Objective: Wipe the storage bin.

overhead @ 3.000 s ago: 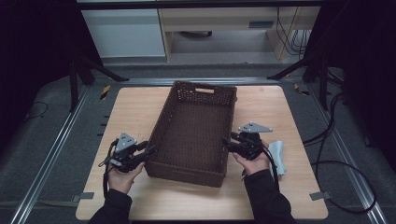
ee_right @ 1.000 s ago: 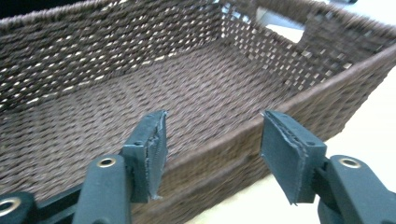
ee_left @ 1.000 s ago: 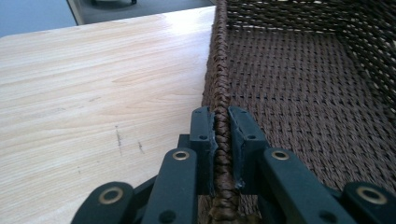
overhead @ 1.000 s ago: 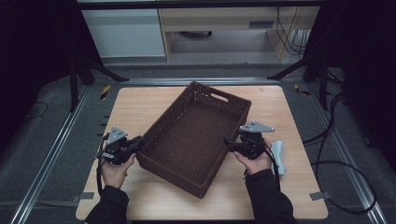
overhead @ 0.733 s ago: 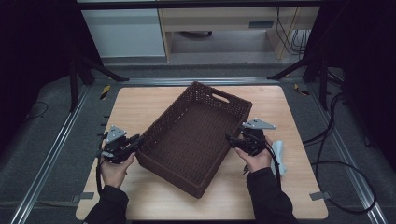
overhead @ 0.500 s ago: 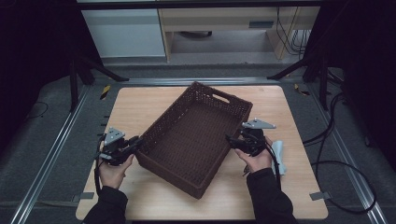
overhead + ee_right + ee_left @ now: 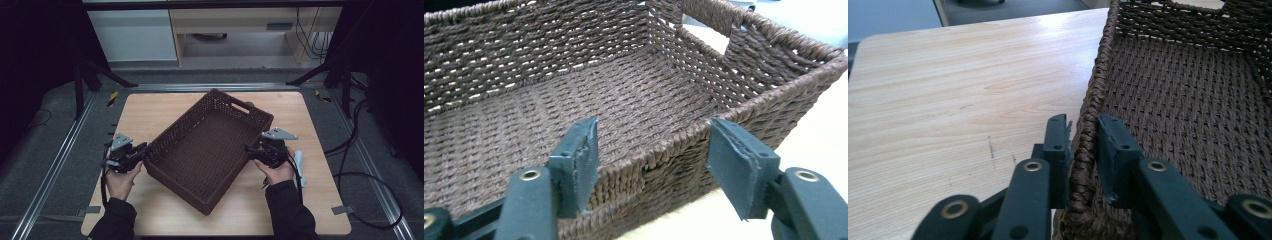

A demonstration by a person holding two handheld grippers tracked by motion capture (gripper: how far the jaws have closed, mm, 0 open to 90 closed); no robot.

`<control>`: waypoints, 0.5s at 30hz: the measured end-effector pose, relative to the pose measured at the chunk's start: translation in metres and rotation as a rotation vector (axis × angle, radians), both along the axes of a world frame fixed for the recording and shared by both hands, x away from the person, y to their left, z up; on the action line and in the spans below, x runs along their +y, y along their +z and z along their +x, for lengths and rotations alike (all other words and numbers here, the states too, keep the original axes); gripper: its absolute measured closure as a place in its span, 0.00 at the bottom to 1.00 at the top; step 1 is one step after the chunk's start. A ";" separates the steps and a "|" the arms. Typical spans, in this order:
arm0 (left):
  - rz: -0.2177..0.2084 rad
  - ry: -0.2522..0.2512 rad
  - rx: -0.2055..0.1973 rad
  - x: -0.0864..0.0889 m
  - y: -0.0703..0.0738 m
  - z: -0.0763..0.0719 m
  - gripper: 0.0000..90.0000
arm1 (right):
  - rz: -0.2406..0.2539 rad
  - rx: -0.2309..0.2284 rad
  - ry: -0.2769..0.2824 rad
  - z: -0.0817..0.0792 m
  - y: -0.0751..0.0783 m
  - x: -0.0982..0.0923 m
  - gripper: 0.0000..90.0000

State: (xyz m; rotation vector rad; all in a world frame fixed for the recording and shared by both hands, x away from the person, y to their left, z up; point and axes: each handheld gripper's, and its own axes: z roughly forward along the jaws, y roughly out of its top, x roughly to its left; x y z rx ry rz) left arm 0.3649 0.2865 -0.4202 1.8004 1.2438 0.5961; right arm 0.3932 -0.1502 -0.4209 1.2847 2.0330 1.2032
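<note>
Though straddled by both spread grippers (image 7: 142, 151) (image 7: 248, 150), wicker basket (image 7: 210, 150) diagonal, long axis near-left to far-right.

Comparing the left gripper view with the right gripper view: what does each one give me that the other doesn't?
Left gripper view alone: the left gripper straddling the basket's rim, which fills most of the narrow gap between its jaws; the jaws have just been opening. It also shows a broad stretch of bare wooden table.

Right gripper view alone: the right gripper with jaws spread wide, pads clear of the rim, and the cut-out handle in the end wall.

Both: the empty brown woven basket, its rim running between the jaws.
</note>
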 end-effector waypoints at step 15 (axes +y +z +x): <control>0.017 0.031 0.000 0.007 0.002 0.007 0.82 | 0.007 0.014 0.028 -0.007 0.004 0.002 0.47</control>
